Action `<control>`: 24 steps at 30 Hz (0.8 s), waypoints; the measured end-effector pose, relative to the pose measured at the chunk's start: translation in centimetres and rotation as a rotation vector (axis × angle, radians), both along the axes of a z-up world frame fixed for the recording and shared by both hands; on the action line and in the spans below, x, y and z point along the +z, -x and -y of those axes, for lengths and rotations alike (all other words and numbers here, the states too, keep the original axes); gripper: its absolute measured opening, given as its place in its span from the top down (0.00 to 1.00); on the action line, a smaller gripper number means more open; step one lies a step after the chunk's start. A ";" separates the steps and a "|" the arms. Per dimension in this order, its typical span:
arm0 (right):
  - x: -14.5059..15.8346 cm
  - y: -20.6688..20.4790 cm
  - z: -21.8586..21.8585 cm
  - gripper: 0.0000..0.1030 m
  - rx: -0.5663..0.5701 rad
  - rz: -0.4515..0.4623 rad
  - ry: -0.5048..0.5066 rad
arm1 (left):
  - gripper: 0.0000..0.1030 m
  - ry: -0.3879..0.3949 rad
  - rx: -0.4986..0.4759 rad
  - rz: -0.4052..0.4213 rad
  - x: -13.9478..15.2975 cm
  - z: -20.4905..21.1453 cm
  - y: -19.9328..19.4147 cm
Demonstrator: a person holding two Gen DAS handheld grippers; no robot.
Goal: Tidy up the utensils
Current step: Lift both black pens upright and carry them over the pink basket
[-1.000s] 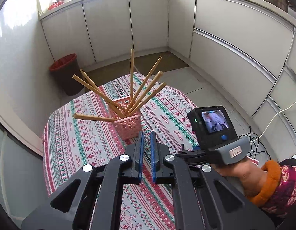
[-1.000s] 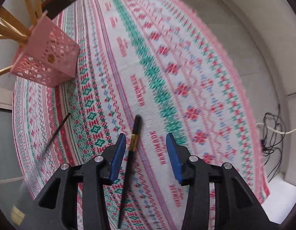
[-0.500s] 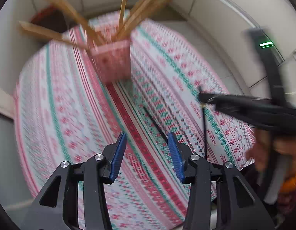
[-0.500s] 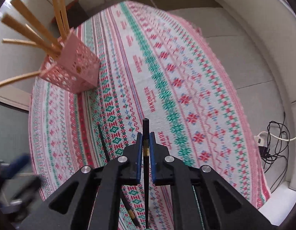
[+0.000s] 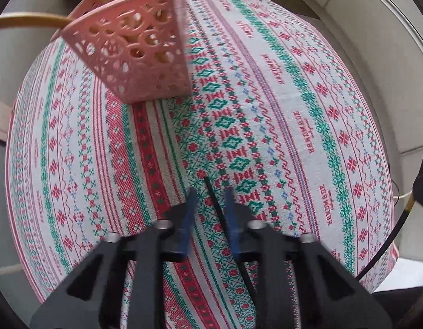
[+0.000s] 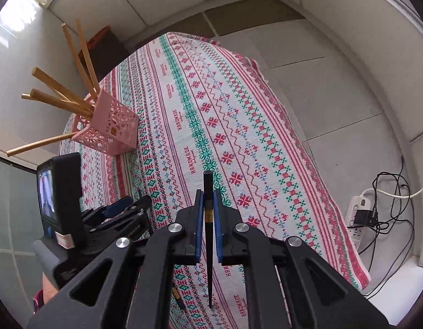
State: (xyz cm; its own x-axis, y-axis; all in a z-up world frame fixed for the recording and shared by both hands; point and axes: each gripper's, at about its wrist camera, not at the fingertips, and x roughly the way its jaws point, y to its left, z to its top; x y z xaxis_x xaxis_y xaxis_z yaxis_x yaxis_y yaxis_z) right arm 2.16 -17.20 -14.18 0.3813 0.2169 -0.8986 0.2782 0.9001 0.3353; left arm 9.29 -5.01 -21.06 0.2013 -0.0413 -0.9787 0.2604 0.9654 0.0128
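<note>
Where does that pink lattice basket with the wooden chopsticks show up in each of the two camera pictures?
Left wrist view: the pink basket fills the upper left, close to the camera.
Right wrist view: it stands at the left, above the middle, farther off.
Shared landmark: the patterned tablecloth that it stands on, and the wooden chopsticks sticking out of it.

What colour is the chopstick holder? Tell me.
Pink, with lacy cut-out holes; the holder shows best in the right wrist view.
</note>
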 end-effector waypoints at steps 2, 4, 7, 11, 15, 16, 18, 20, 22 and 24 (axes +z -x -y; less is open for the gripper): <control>0.7 0.2 -0.2 0.93 0.012 0.021 -0.003 | 0.94 0.000 -0.032 0.021 0.2 -0.1 0.6; 1.6 0.4 -0.5 0.93 0.026 0.046 0.002 | 0.96 0.016 -0.050 0.030 0.6 -0.6 1.5; 3.2 1.1 -1.1 0.93 0.060 0.089 -0.003 | 0.97 0.070 -0.074 0.076 3.3 -2.9 3.4; 5.7 2.2 -2.0 0.93 0.116 0.161 -0.018 | 0.97 0.190 -0.106 0.182 9.6 -6.9 6.6; 8.3 3.4 -3.2 0.93 0.162 0.236 -0.029 | 0.97 0.260 -0.099 0.295 14.5 -9.0 10.0; 9.1 3.8 -3.4 0.93 0.171 0.258 -0.029 | 0.97 0.266 -0.101 0.330 15.7 -9.2 10.9; 10.2 4.4 -3.7 0.93 0.181 0.286 -0.033 | 0.97 0.279 -0.101 0.388 17.7 -9.8 12.2; 11.6 5.0 -3.9 0.93 0.186 0.315 -0.032 | 0.97 0.290 -0.095 0.433 19.1 -10.0 12.9; 13.2 5.2 -4.0 0.93 0.195 0.346 -0.027 | 0.97 0.313 -0.086 0.491 21.3 -10.3 13.2; 14.8 5.5 -4.2 0.93 0.200 0.380 -0.020 | 0.97 0.335 -0.084 0.539 23.2 -10.2 13.1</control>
